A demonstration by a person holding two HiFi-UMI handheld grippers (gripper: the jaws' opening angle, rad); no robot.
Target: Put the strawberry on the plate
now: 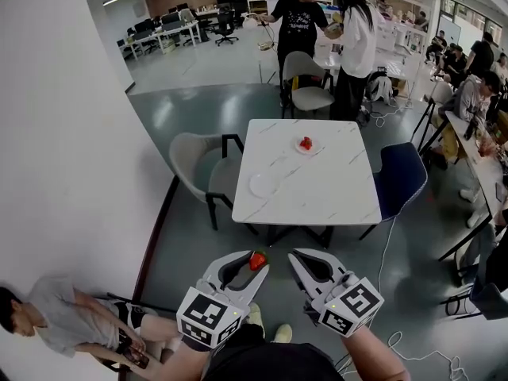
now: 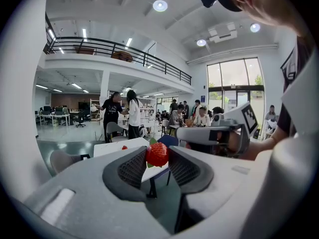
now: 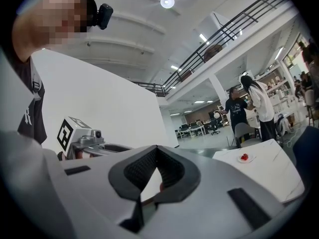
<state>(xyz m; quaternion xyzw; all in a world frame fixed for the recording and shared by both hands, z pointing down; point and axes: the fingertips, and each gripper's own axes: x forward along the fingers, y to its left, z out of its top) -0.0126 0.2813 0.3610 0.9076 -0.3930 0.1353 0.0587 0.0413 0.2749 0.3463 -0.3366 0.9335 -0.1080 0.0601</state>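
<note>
I see the left gripper (image 1: 255, 269) pinching a small red strawberry with a dimpled skin (image 1: 257, 259) right at its jaw tips. It is held in the air over the grey floor, well short of the square white marble-look table (image 1: 333, 190). In the left gripper view the strawberry (image 2: 157, 154) looks almost round. It is squeezed from both sides between the two dark ribbed pads of the left gripper (image 2: 157, 160), with scraps of green leaf at its top and its lower left edge. I can't tell from that which way its long axis runs. The head view gives it only as a red spot with a fleck of green on the side toward the table.

The right gripper (image 1: 295, 258) sits just beside the left one, its smooth grey plastic jaws closed tip to tip with nothing in them. In its own view the black textured pads of the right gripper (image 3: 157, 149) meet at a point.

Only the head view shows the table top whole. An empty round white plate (image 1: 263, 184) lies near the left edge, and farther back a second small white plate (image 1: 300, 148) carries another red strawberry (image 1: 305, 143). The right gripper view catches that far plate (image 3: 247, 160), but the empty one does not show there.

A grey shell chair (image 1: 198, 165) stands at the table's left and a dark blue chair (image 1: 401, 177) at its right
</note>
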